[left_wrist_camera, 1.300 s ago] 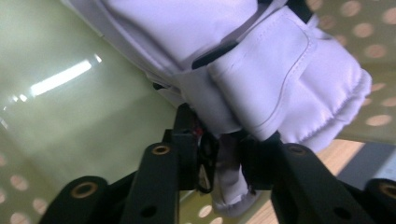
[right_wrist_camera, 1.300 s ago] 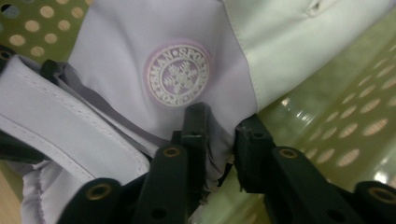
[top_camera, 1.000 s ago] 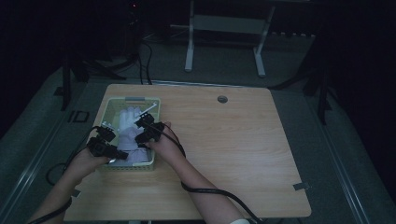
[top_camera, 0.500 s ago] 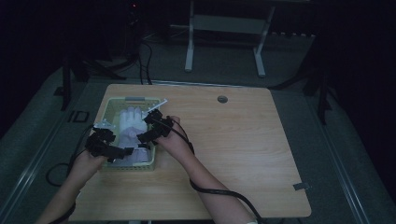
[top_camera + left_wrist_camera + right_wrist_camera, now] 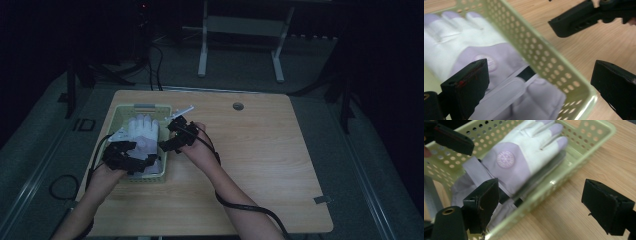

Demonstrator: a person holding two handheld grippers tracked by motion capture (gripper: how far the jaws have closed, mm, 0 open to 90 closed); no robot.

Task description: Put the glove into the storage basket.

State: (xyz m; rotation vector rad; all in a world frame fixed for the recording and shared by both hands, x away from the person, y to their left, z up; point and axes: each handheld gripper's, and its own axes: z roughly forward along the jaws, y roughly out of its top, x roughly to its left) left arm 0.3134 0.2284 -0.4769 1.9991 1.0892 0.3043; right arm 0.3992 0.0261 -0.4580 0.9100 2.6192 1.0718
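Dark flooring is surrounding the pale wood-grain worktop [image 5: 260, 165], and you are working at its left side. Nearest you, your left gripper [image 5: 131, 159] is hovering over the near edge of the pale green perforated plastic basket [image 5: 120, 112], its fingers [image 5: 466, 87] spread wide and grasping nothing; they have just been opening, and the basket's wall is passing between them untouched. Just beyond, your right gripper [image 5: 172, 137] is hanging beside the basket's right wall, fingers [image 5: 482, 203] likewise released and empty after opening, one over the basket and one over bare wood. Both seem to be clearing away so the load stays put. Farther in, the white and lilac fabric glove [image 5: 524, 157] is lying flat inside the basket, back up, fingertips pointing away from you, a round embossed badge on its lilac panel and the cuff strap toward your side.
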